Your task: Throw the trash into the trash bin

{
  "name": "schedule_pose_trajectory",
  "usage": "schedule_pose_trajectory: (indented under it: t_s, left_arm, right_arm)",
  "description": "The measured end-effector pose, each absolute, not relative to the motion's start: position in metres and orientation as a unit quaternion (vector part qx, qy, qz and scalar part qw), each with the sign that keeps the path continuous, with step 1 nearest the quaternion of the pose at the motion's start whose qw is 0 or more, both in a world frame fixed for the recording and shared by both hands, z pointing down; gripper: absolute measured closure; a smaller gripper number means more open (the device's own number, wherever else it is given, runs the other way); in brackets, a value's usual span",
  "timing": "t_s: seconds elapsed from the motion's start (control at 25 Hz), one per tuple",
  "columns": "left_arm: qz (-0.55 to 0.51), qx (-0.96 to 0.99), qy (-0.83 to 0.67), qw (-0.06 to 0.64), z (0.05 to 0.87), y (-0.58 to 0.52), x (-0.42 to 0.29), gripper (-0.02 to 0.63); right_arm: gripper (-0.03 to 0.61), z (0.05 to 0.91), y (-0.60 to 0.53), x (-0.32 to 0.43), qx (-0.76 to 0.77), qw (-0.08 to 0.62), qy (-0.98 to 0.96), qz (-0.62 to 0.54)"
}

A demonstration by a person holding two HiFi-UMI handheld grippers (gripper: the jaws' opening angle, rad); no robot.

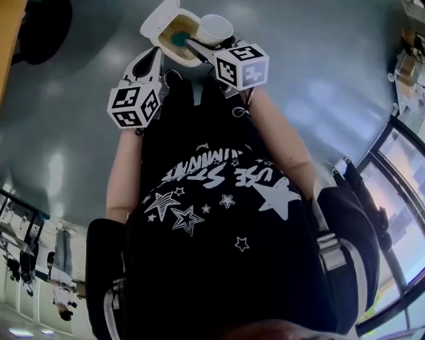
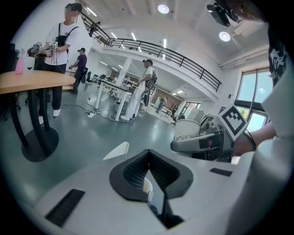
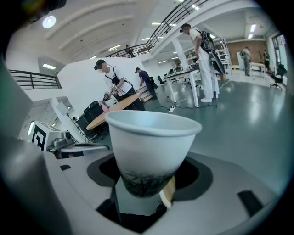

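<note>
A white paper cup (image 1: 216,29) is clamped in my right gripper (image 1: 199,46), which is shut on it just above the white trash bin (image 1: 174,56). The bin's lid (image 1: 160,18) stands open, and a teal item (image 1: 179,38) lies on the tan lining inside. In the right gripper view the cup (image 3: 149,147) sits upright and fills the space between the jaws of my right gripper (image 3: 144,188). My left gripper (image 1: 151,58) hangs beside the bin's left edge. Its ridged pads (image 2: 138,172) meet with nothing between them, so my left gripper (image 2: 148,160) is shut.
I stand on a grey-green glossy floor (image 1: 319,80). A round wooden table (image 2: 32,80) on a black pedestal is to the left. Several people (image 2: 62,41) stand or work at desks (image 2: 115,87) farther off. Windows (image 1: 405,166) line the right side.
</note>
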State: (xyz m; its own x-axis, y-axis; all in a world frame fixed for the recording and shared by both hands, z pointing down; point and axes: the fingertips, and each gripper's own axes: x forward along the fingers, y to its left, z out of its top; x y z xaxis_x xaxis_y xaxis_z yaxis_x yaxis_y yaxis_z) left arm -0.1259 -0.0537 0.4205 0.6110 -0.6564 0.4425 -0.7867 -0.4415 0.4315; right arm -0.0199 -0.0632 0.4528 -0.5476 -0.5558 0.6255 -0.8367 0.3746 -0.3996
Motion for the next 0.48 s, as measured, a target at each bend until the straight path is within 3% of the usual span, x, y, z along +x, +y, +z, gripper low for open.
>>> schedule_pose_trajectory:
  t_s: [0.48]
  left_arm:
    - [0.146,0.839,-0.416,0.319,0.445,-0.053,-0.102,0.603]
  right_arm:
    - [0.262,0.488,-0.046,-0.005,0.427,0.221,-0.786,0.389]
